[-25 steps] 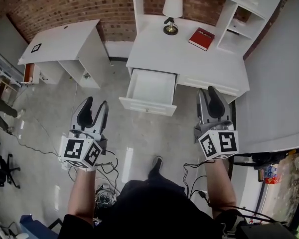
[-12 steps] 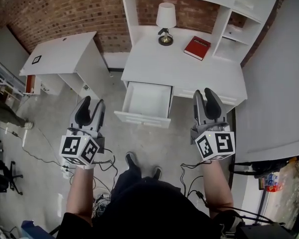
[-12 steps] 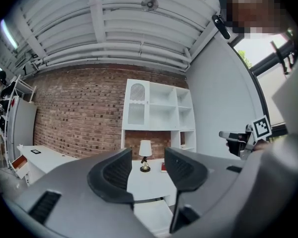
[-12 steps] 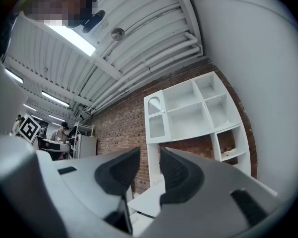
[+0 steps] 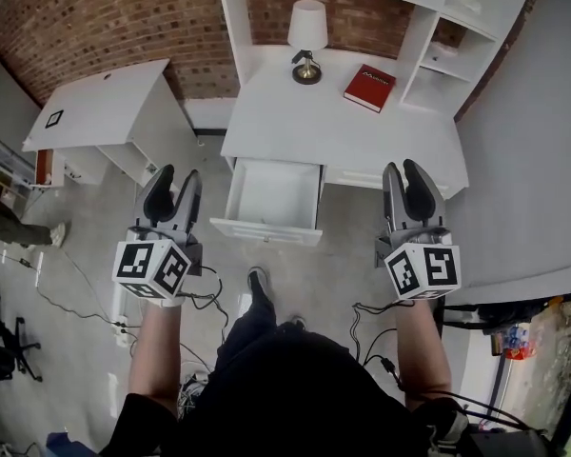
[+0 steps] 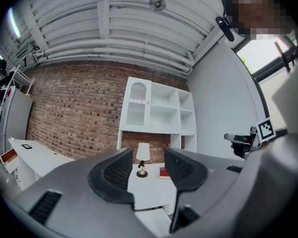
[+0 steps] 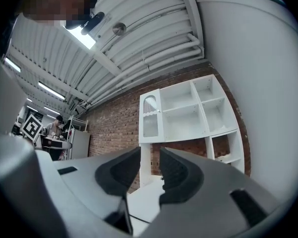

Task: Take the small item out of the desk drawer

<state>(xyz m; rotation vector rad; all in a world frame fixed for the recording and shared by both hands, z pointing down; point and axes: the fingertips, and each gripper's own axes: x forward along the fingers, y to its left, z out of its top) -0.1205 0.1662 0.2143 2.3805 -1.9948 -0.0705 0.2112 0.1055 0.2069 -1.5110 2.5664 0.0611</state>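
The approach was in hand: the left gripper (image 5: 175, 181) at 9 o'clock of the drawer (image 5: 266, 228) and the right gripper (image 5: 403, 169) at 3 stood open and empty, the right's jaws having just closed slightly, and no item showed inside, so reaching closer seemed due.

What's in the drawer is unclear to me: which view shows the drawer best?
The head view: it looks down into the open drawer, whose white inside shows no item I can make out. The left gripper view catches at most a white sliver low down; the right gripper view shows none.
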